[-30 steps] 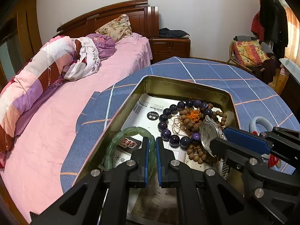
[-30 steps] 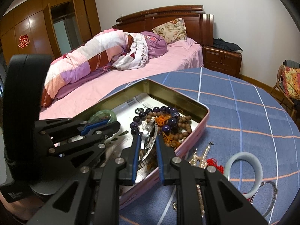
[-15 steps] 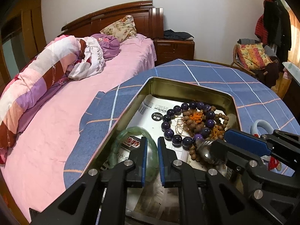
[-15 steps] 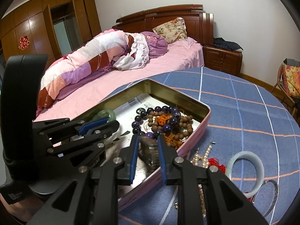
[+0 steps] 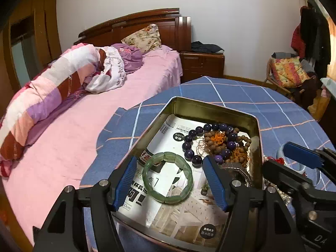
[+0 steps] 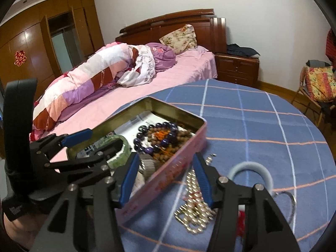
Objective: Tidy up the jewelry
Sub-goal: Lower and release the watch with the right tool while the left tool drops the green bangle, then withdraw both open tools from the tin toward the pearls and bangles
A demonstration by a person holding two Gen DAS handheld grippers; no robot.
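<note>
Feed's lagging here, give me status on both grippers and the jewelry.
Left gripper and right gripper opening, nothing held. Green bangle flat in tin. Pearl strand, pale bangle on cloth.

Your left gripper [image 6: 100, 147] hides half the green bracelet [image 6: 119, 154]; pearl strand [image 6: 194, 208] blurred, pale bangle [image 6: 252, 169] partly covered

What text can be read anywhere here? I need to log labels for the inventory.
"DA": white letters on the right gripper's body, cut off at the frame edge.
Printed paper lining in the tin: Chinese print and round black badges, too blurred to read.
Red paper sign on the wardrobe: a decorative character, not clear enough to read.
</note>
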